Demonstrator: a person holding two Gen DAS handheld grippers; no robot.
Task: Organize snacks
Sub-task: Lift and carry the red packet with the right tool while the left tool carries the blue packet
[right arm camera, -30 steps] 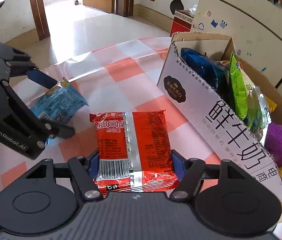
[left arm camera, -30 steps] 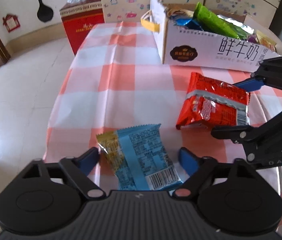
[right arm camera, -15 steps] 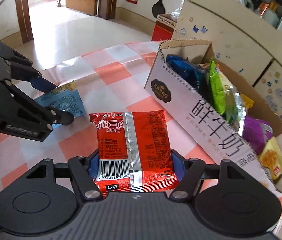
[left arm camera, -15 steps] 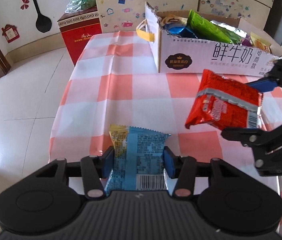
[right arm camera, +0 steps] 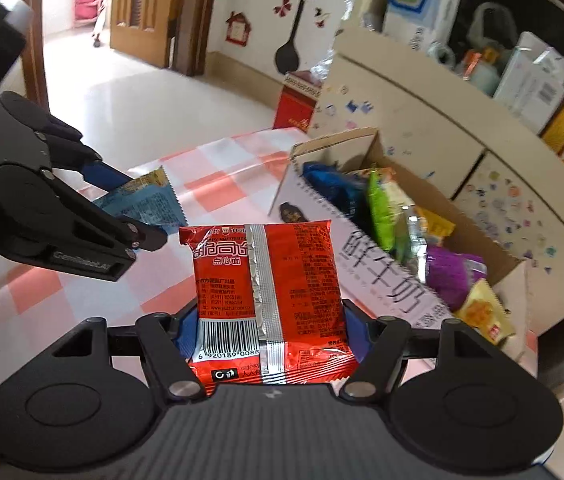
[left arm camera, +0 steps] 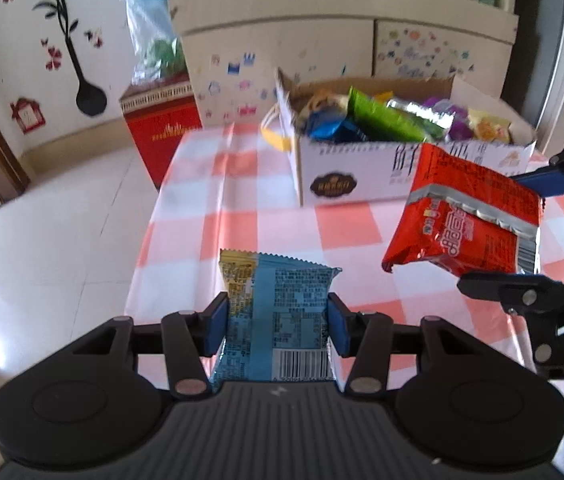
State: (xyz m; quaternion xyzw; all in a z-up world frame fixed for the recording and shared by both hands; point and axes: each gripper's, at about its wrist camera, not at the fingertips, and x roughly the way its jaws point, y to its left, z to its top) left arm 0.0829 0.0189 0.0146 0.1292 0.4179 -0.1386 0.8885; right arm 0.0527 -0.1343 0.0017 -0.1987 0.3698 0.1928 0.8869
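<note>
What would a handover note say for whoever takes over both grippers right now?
Left gripper: jaws shut on the blue snack packet, held off the checked tablecloth.
Right gripper: jaws shut on the red noodle packet, also in the air.
Cardboard box at the table's far side already holds several snacks.
Done: both packets picked up.
Left: put both into the box. No other loose snacks in view.

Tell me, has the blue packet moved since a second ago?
Yes. The blue packet lay flat on the checked cloth then; now the left gripper grips it, lifted off the cloth.
</note>
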